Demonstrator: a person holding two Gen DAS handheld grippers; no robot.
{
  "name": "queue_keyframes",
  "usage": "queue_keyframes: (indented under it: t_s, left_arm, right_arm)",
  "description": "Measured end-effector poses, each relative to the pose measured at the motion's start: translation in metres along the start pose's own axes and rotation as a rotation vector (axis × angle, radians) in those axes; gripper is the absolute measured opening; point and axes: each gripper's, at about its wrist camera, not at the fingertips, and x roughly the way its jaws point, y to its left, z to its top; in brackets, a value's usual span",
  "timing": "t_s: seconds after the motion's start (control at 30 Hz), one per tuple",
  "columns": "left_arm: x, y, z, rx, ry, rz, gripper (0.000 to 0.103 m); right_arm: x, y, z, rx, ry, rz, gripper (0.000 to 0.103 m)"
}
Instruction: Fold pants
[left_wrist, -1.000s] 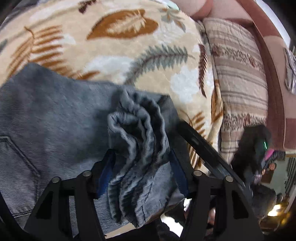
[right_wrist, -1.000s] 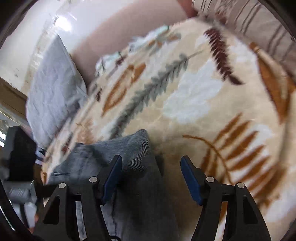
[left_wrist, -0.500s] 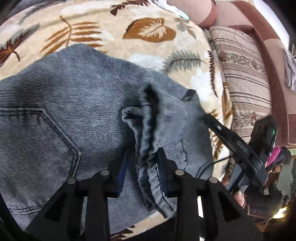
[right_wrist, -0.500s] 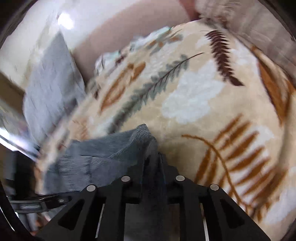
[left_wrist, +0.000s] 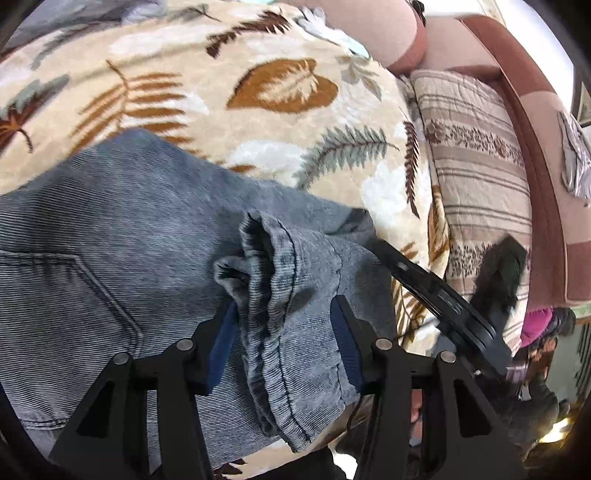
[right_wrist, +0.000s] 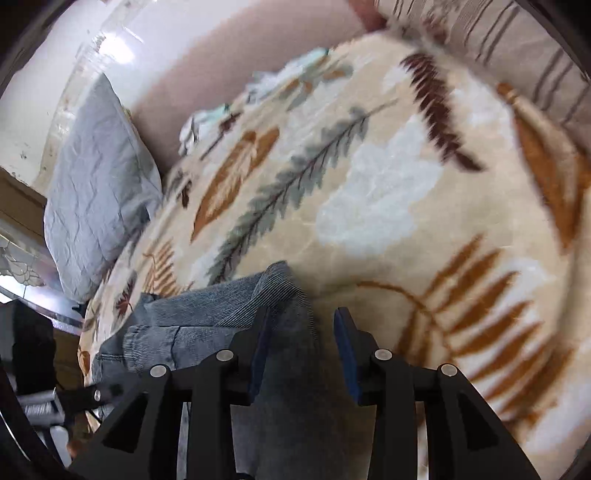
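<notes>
Grey corduroy pants (left_wrist: 122, 251) lie on a leaf-patterned blanket (left_wrist: 258, 122). A back pocket shows at the left of the left wrist view. My left gripper (left_wrist: 282, 339) is open, its blue pads either side of the bunched leg hems (left_wrist: 273, 295), which rest on the pants. My right gripper (right_wrist: 301, 339) is open over a folded corner of the pants (right_wrist: 236, 306); the cloth lies between the pads, nearer the left one. The right gripper's frame (left_wrist: 443, 295) shows at the right of the left wrist view.
A striped quilted cushion (left_wrist: 476, 155) and a pink-brown sofa back (left_wrist: 532, 92) lie to the right. A grey pillow (right_wrist: 96, 192) sits at the far left of the blanket (right_wrist: 388, 206) in the right wrist view. The blanket's front edge is close below the pants.
Both grippers were shut on the pants half a second ago and have now opened, letting the cloth go. The hems have settled onto the pants.
</notes>
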Motion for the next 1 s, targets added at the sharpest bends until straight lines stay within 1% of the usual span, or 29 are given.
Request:
queue_keyframes:
  t_s: [0.03,0.07,0.1,0.13,0.17,0.2,0.23,0.3,0.33,0.37,0.43,0.57,0.6,0.63,0.67,0.7,0.73,0.83,0.87,0.93,1.0]
  left_arm:
    - [0.004,0.0,0.0,0.003,0.014,-0.007,0.05]
    - [0.008,0.0,0.0,0.01,0.024,-0.002,0.049]
    - [0.01,-0.002,0.001,0.019,0.027,0.011,0.049]
    - [0.012,-0.004,0.003,0.033,0.018,0.031,0.047]
    - [0.013,-0.005,0.005,0.046,0.001,0.063,0.042]
    - [0.017,-0.006,0.008,0.06,-0.012,0.109,0.042]
    - [0.02,-0.006,0.01,0.06,-0.003,0.12,0.042]
    - [0.028,-0.001,0.012,0.038,0.023,0.124,0.042]
    - [0.03,-0.001,0.013,0.031,0.029,0.126,0.042]
    - [0.029,0.0,0.013,0.028,0.032,0.123,0.042]
    - [0.024,0.0,0.013,0.036,0.031,0.112,0.042]
    - [0.011,0.002,0.007,0.045,0.034,0.107,0.042]
    - [0.006,0.003,0.005,0.042,0.028,0.098,0.042]
    - [0.001,0.006,0.001,0.035,0.022,0.088,0.042]
    - [-0.003,0.007,-0.003,0.027,0.022,0.085,0.042]
    - [-0.007,0.01,-0.008,0.011,0.027,0.074,0.042]
    - [-0.009,0.011,-0.012,0.001,0.032,0.061,0.043]
    - [-0.013,0.015,-0.031,-0.022,0.043,0.029,0.048]
    - [-0.013,0.015,-0.035,-0.026,0.046,0.026,0.052]
    - [-0.008,0.017,-0.046,-0.037,0.073,0.011,0.053]
    - [0.001,0.015,-0.056,-0.046,0.122,-0.006,0.054]
  right_arm:
    - [0.009,0.001,0.0,-0.002,0.02,0.001,0.033]
    - [0.014,0.004,-0.001,-0.016,0.034,0.0,0.026]
    - [0.016,0.008,-0.002,-0.038,0.036,-0.005,0.012]
    - [0.013,0.014,-0.001,-0.072,0.022,-0.02,0.011]
    - [0.008,0.017,-0.001,-0.092,-0.002,-0.023,0.01]
    - [0.004,0.019,0.001,-0.103,-0.028,-0.022,0.01]
    - [0.004,0.018,0.004,-0.103,-0.041,-0.041,0.009]
    - [0.014,0.01,0.008,-0.095,-0.017,-0.119,0.009]
    - [0.018,0.006,0.009,-0.088,-0.005,-0.138,0.009]
    - [0.016,0.001,0.009,-0.074,-0.003,-0.122,0.009]
    - [0.004,-0.004,0.006,-0.046,-0.026,-0.092,0.015]
    - [-0.027,-0.012,-0.008,-0.019,-0.049,-0.036,0.015]
    - [-0.037,-0.015,-0.014,-0.013,-0.057,-0.022,0.018]
    - [-0.044,-0.015,-0.019,-0.005,-0.06,-0.011,0.025]
    - [-0.051,-0.018,-0.025,0.002,-0.064,0.0,0.03]
    - [-0.058,-0.021,-0.032,0.014,-0.068,0.012,0.042]
    - [-0.066,-0.025,-0.041,0.032,-0.072,0.03,0.05]
    - [-0.077,-0.037,-0.065,0.079,-0.079,0.088,0.053]
    - [-0.076,-0.041,-0.073,0.096,-0.071,0.107,0.053]
    - [-0.067,-0.045,-0.085,0.123,-0.044,0.121,0.054]
    - [-0.057,-0.045,-0.092,0.134,-0.016,0.129,0.053]
